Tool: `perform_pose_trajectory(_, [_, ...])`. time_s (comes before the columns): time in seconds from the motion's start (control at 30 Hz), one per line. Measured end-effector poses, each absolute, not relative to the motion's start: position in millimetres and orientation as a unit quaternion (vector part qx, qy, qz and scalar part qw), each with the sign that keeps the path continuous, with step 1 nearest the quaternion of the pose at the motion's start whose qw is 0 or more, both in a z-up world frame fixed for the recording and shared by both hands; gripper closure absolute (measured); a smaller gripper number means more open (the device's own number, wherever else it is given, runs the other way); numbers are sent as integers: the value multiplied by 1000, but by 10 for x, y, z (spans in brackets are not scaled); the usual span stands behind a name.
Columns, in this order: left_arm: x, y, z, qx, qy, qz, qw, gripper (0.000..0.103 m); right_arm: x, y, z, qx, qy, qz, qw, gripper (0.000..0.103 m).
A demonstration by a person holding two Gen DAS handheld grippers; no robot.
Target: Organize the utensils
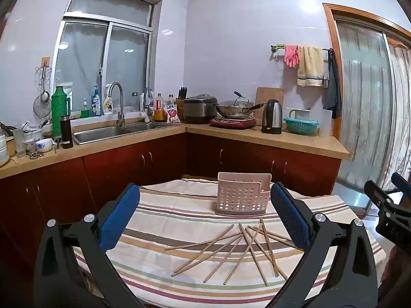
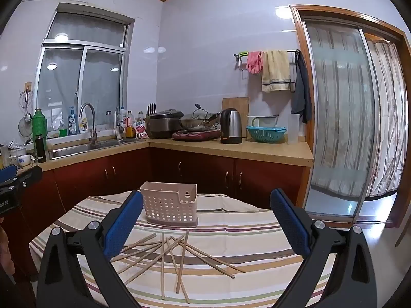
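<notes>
Several wooden chopsticks (image 1: 231,249) lie scattered and crossed on the striped tablecloth (image 1: 159,233); in the right wrist view the chopsticks (image 2: 169,256) sit just below centre. Behind them stands a beige perforated utensil holder (image 1: 242,196), upright near the table's far edge, also the holder (image 2: 169,205). My left gripper (image 1: 205,213) hovers open above the near part of the table, nothing between its blue pads. My right gripper (image 2: 206,218) is open too, empty, with the chopsticks under its left finger. The right gripper's tip (image 1: 388,202) shows at the left view's right edge.
An L-shaped kitchen counter (image 1: 257,134) with red cabinets runs behind the table, carrying a sink (image 1: 108,131), rice cooker, wok and kettle (image 1: 272,116). A glass sliding door (image 2: 341,118) stands at the right. The left gripper (image 2: 15,179) pokes in at the right view's left edge.
</notes>
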State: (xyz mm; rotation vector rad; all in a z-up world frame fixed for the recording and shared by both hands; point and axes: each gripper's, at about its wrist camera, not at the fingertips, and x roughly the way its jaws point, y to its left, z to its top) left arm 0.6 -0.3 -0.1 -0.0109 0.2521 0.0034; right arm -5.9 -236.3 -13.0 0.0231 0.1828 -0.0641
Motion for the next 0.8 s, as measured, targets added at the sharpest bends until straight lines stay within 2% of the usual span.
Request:
perform_pose_trajectory(0.43, [-168,28,97,-3,100,1,995,4,-79,-2342,-210,10,84,-30,996,6])
perform_pose_trajectory(0.8, [-197,46,110,-5,98,1,995,4,-225,-2255,-62,4,77,-29,997,6])
